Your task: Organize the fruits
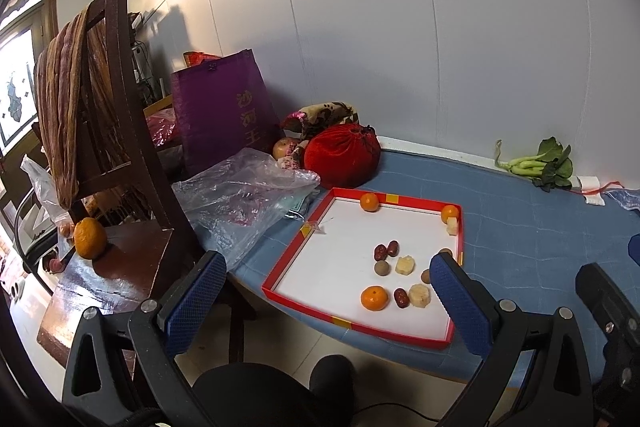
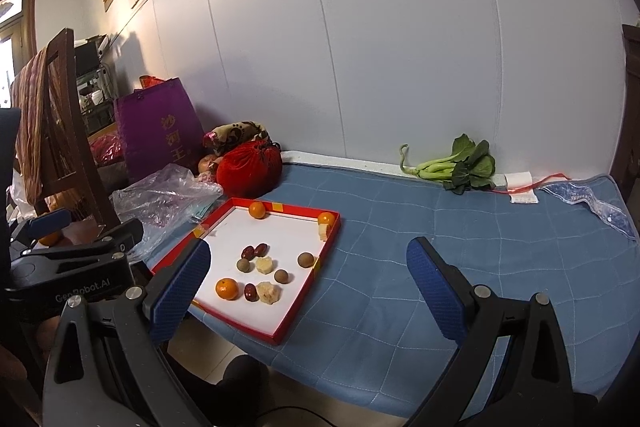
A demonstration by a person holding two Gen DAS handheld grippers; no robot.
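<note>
On my far left a lone orange (image 1: 90, 238) sits on the wooden chair (image 1: 132, 259). My left gripper (image 1: 326, 301) hangs wide and empty before the red-rimmed tray (image 1: 296, 241) holding oranges, dates and longans. My right gripper (image 2: 308, 287) gapes wide over the blue mat (image 2: 460, 239).

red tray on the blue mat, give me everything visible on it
The red tray is a shallow square box lid, seemingly cardboard: low red walls with yellow tape patches, white floor. It lies flat on the blue quilted mat, one corner near the mat's front edge. A clear plastic bag is beside its left side. Inside, loose: three oranges, two in the far corners; three red dates; three brown round fruits; three pale yellowish chunks. Neither gripper touches it.
</note>
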